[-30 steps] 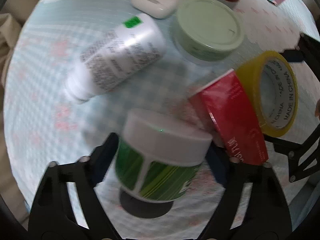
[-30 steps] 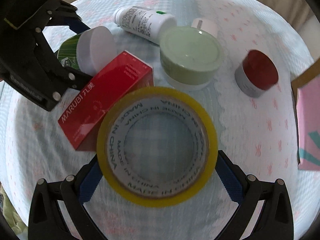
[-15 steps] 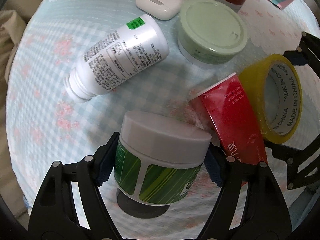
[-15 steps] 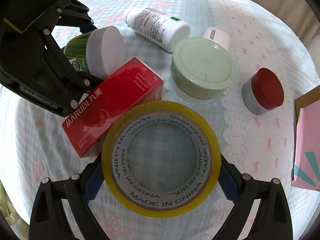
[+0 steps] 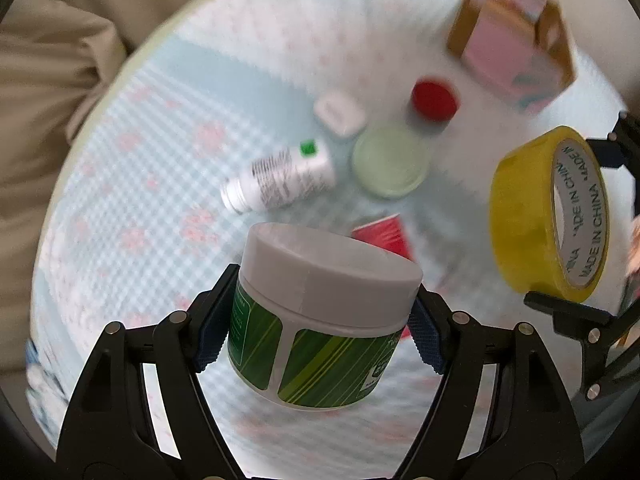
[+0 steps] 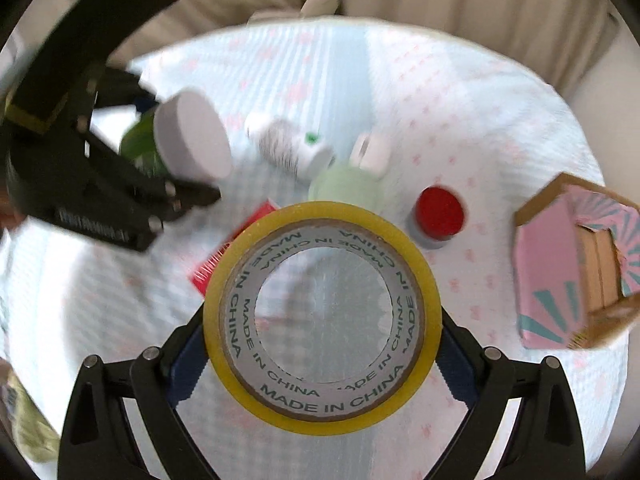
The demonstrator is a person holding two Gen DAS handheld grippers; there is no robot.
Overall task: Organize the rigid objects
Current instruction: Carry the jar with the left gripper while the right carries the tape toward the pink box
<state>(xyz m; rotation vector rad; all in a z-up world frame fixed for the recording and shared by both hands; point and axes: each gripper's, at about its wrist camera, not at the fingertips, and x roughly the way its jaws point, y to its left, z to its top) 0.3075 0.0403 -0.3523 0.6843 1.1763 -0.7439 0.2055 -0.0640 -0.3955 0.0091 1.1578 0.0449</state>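
With my left gripper [image 5: 320,316] clamped on the green jar [image 5: 316,320] and my right gripper [image 6: 322,354] on the yellow tape roll [image 6: 322,316], both airborne, five items wait below; the open box [image 6: 576,268] sits at three o'clock.

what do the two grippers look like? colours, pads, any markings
Both are the same build: the left gripper and the right gripper have black skeletal fingers with triangular cut-outs and silver pivot screws, tipped with ribbed blue pads. In the right wrist view, the left one shows blurred white lettering and yellow-edged trim.
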